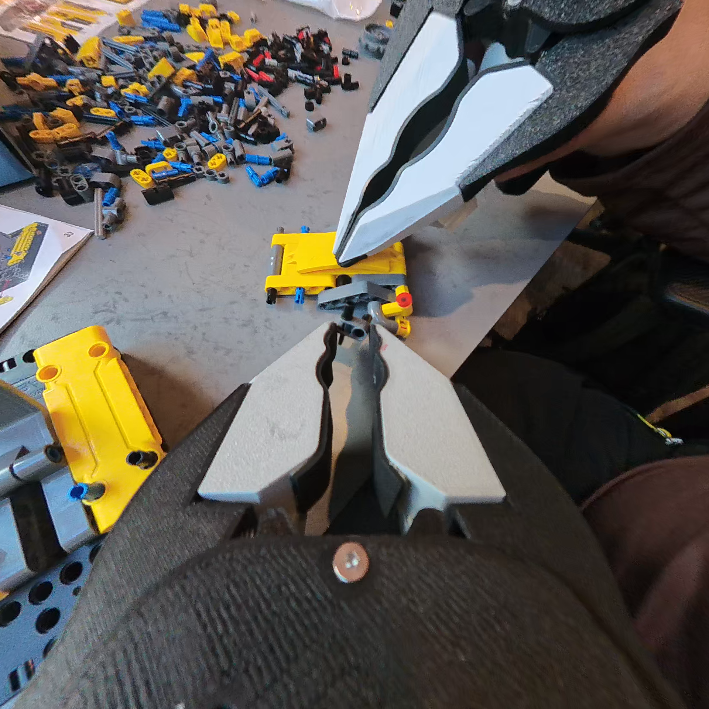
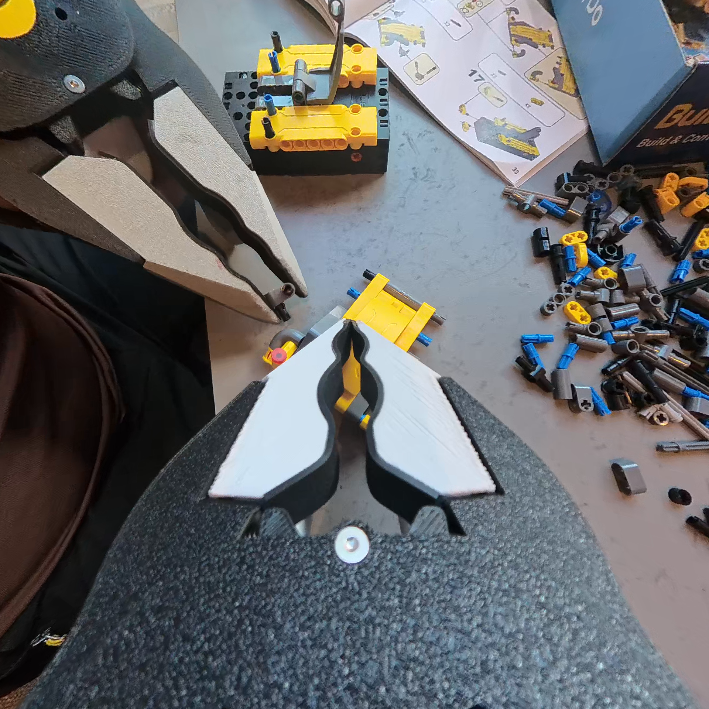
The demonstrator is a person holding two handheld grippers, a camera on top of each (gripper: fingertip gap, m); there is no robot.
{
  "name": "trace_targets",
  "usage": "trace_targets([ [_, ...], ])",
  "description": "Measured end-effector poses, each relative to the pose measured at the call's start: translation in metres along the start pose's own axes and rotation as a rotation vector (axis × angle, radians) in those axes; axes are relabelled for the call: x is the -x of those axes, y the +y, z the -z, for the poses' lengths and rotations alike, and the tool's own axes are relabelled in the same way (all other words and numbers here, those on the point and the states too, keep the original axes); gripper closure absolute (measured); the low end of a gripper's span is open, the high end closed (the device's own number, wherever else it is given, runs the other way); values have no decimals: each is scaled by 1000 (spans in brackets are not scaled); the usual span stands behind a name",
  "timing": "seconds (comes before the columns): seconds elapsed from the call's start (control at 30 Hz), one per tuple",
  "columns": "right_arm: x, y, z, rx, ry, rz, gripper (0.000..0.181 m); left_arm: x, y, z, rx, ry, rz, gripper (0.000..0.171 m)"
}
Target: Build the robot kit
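My left gripper (image 1: 351,329) is shut on a small dark grey connector with a black pin (image 1: 356,330), held at its fingertips just above the table. It also shows at the upper left of the right wrist view (image 2: 291,306) with the connector (image 2: 282,293). My right gripper (image 2: 351,324) is shut, and its tips rest on top of a small yellow and grey subassembly (image 2: 387,310) lying on the grey table (image 2: 422,230). In the left wrist view the right gripper (image 1: 347,262) comes down from the upper right onto that subassembly (image 1: 303,261). The connector is a short way from the subassembly's grey arm (image 1: 349,293).
A pile of loose blue, yellow, grey and black pieces (image 1: 172,115) (image 2: 633,307) lies on the table. A larger black block with yellow panels (image 1: 96,414) (image 2: 314,126), an open instruction booklet (image 2: 479,88) and a blue box (image 2: 633,76) stand nearby. The table edge (image 1: 518,307) is close, with a person's lap beyond. Less than 4 cm separates the two grippers' tips.
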State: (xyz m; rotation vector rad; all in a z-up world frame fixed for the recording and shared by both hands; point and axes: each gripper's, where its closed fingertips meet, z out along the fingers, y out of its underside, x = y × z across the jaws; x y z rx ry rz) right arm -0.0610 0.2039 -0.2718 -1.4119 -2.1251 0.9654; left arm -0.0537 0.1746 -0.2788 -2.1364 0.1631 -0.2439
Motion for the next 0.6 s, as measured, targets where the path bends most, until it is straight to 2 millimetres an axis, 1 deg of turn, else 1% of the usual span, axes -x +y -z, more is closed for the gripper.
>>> trace_targets([
  [0.17, 0, -1, -1, -18, -27, -15, 181, 4, -7, 0, -77, -12, 30, 157],
  [0.3, -1, -2, -2, -16, -29, 2, 181, 5, -10, 2, -126, -35, 14, 158],
  [0.4, -1, -2, -2, -22, -31, 9, 181, 1, -10, 3, -148, -32, 2, 157],
  [0.6, -3, -4, -3, -58, -78, -49, 181, -1, -13, 8, -207, 2, 27, 157],
])
